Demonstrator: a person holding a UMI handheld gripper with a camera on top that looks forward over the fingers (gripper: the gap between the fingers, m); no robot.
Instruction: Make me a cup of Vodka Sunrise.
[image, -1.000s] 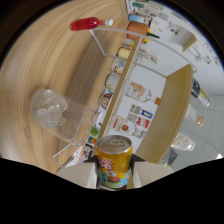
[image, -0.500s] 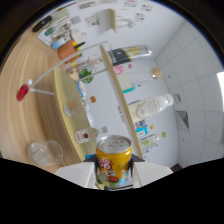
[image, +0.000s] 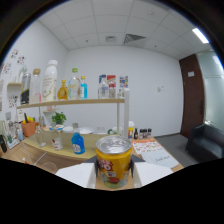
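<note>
A small round metal can (image: 114, 162) with a yellow and orange wrapper stood straight up between the two white fingers of the gripper (image: 114, 172). Both fingers pressed on its sides and held it up in the air. Its silver top was flat and shiny, with a pull tab on it, and it looked closed. The wrapper had red and white marks on the front, too blurry to read. The can was in front of the wooden shelf.
</note>
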